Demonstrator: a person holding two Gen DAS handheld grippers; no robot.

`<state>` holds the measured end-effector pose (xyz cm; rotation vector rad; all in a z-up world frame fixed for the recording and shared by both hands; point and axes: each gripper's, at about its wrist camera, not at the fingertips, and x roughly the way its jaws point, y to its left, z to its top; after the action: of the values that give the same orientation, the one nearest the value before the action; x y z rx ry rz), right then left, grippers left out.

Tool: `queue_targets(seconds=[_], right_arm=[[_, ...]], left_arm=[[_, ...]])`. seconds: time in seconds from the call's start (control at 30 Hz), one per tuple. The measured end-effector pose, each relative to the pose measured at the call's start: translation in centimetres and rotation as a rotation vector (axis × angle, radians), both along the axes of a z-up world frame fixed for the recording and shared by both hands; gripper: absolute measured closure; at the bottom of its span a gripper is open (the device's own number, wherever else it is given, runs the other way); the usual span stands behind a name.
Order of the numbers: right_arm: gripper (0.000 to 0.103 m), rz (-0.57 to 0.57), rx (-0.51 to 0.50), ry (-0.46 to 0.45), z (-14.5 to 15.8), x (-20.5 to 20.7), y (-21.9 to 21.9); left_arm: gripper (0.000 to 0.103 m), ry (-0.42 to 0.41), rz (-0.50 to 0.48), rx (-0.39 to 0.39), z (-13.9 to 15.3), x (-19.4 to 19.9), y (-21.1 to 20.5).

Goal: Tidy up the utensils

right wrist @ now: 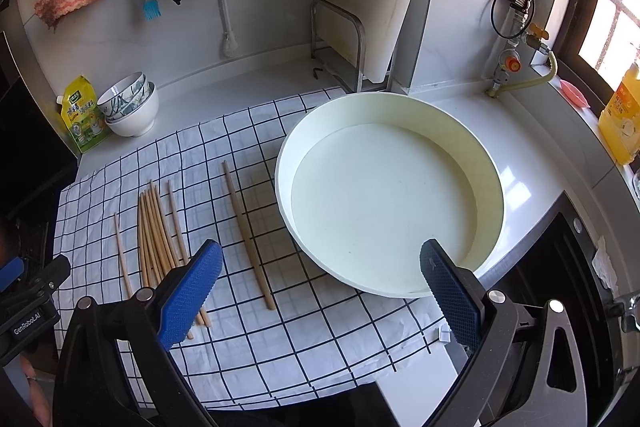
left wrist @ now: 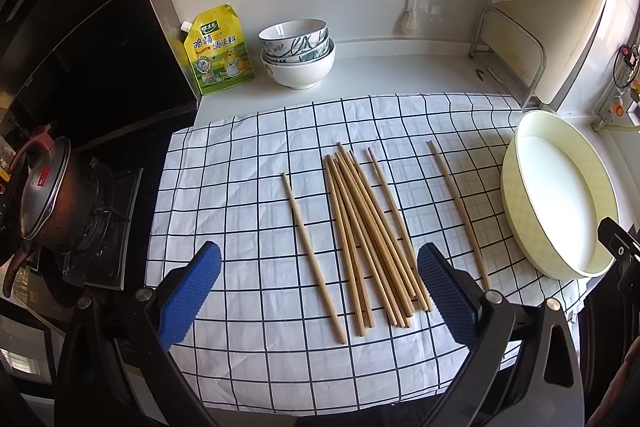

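Centrally, the chopsticks (left wrist: 368, 239) are lying loose on the checked cloth (left wrist: 240, 187), fanning between the wide-open, empty fingers of the left gripper (left wrist: 320, 291). One stray stick (left wrist: 460, 215) is lying right of the bundle, near the tray (left wrist: 516, 211). At lower centre, the right gripper (right wrist: 320, 287) is gaping equally wide and gripping nothing, its right finger overlapping the tray's near rim. Bare cloth is showing toward the bottom edge.

Stacked bowls (left wrist: 298, 53) stand beside a yellow seasoning pouch (left wrist: 218, 51).

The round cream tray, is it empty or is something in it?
Empty: the tray shows only its bare floor; every chopstick lies on the checked cloth.
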<state>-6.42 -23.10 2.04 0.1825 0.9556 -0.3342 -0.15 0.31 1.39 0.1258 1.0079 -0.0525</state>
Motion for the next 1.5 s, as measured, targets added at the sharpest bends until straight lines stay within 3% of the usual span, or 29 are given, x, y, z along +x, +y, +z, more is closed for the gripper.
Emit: queue_targets(seconds=[0.67,0.87,1.2,1.37,1.5], right_arm=[[0.008,0.005,0.005,0.003,-0.1,0.6,0.3],[0.008,0.093,0.089,-0.034,-0.8,1.2,0.9],[0.008,0.383,0.138,-0.014,-5.1,3.8,6.0],[0.009,0.396,0.101,0.040,-8.3,5.8,6.8],[0.009,0.409,0.136,0.086,-10.4,7.3,6.6]], left_arm=[[0.006,0.003,0.004,-0.004,-0.2,0.4,0.2],[0.006,0.012,0.064,-0.021,-1.4,1.0,2.2],[0.006,0.061,0.150,-0.028,-6.1,1.6,5.8],[0.006,0.093,0.152,-0.026,-8.7,2.2,6.3],[0.006,0.114,0.156,-0.031,-10.4,2.7,6.5]])
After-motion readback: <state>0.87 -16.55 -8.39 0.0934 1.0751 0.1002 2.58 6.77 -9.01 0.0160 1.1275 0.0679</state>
